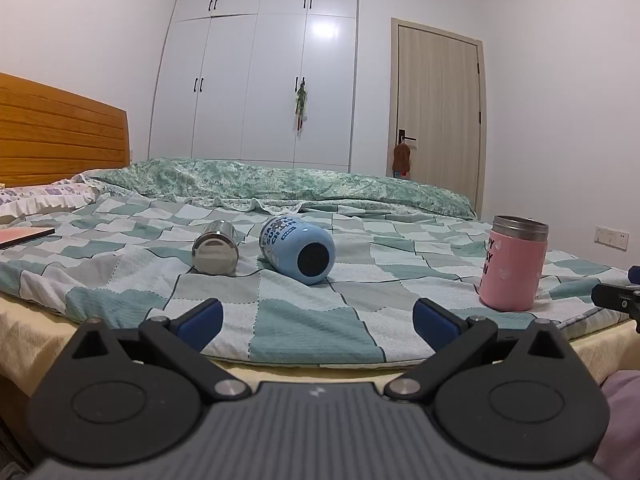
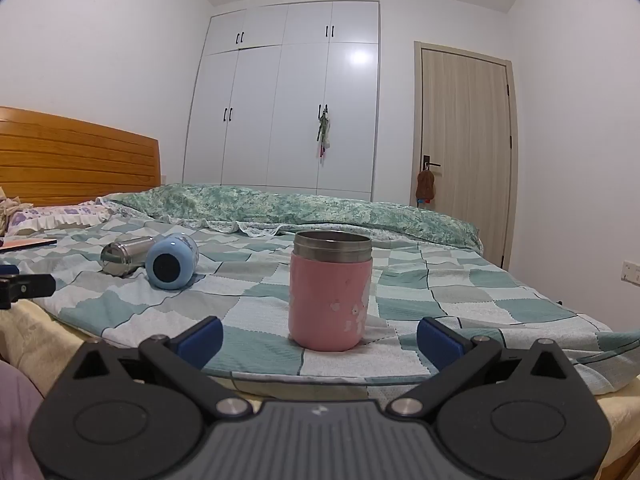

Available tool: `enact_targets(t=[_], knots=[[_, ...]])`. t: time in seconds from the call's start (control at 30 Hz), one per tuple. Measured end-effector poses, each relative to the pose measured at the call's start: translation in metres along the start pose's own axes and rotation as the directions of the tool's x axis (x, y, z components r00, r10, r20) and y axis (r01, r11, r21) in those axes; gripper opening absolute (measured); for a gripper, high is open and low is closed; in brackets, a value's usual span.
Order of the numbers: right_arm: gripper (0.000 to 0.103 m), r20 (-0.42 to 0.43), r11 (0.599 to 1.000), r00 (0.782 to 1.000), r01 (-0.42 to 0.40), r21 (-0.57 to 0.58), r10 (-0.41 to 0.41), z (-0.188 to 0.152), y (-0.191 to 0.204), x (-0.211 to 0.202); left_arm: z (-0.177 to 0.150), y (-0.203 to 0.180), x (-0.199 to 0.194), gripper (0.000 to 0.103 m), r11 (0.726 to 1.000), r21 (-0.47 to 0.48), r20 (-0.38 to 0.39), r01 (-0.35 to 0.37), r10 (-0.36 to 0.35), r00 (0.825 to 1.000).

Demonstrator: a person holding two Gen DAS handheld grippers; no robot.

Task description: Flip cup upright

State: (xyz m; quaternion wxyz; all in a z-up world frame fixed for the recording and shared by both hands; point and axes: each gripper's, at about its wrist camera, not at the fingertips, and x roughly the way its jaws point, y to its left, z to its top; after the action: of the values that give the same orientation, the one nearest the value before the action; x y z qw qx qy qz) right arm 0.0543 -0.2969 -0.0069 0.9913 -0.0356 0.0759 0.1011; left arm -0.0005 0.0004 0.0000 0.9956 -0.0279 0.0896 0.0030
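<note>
A light blue cup (image 1: 298,250) lies on its side on the checked bedspread, its dark base toward me; it also shows in the right wrist view (image 2: 170,260). A steel cup (image 1: 216,252) lies on its side just left of it, also seen in the right wrist view (image 2: 122,258). A pink cup (image 1: 514,264) with a steel rim stands upright at the right, and directly ahead in the right wrist view (image 2: 331,300). My left gripper (image 1: 318,320) is open and empty, short of the blue cup. My right gripper (image 2: 320,338) is open and empty, just short of the pink cup.
The bed edge (image 1: 320,364) runs just ahead of both grippers. A folded green quilt (image 1: 280,180) lies across the far side. A pillow (image 1: 40,196) and a flat pink book (image 1: 22,236) are at the left by the wooden headboard (image 1: 60,132).
</note>
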Motion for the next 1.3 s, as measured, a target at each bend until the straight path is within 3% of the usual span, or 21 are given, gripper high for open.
enact_targets(t=[1.3], knots=[[0.103, -0.001, 1.000, 1.000, -0.001, 0.000, 0.001, 0.0002, -0.0002, -0.0007, 0.0038, -0.0005, -0.0041, 0.103, 1.000, 0.006, 0.005, 0.000, 0.000, 1.000]])
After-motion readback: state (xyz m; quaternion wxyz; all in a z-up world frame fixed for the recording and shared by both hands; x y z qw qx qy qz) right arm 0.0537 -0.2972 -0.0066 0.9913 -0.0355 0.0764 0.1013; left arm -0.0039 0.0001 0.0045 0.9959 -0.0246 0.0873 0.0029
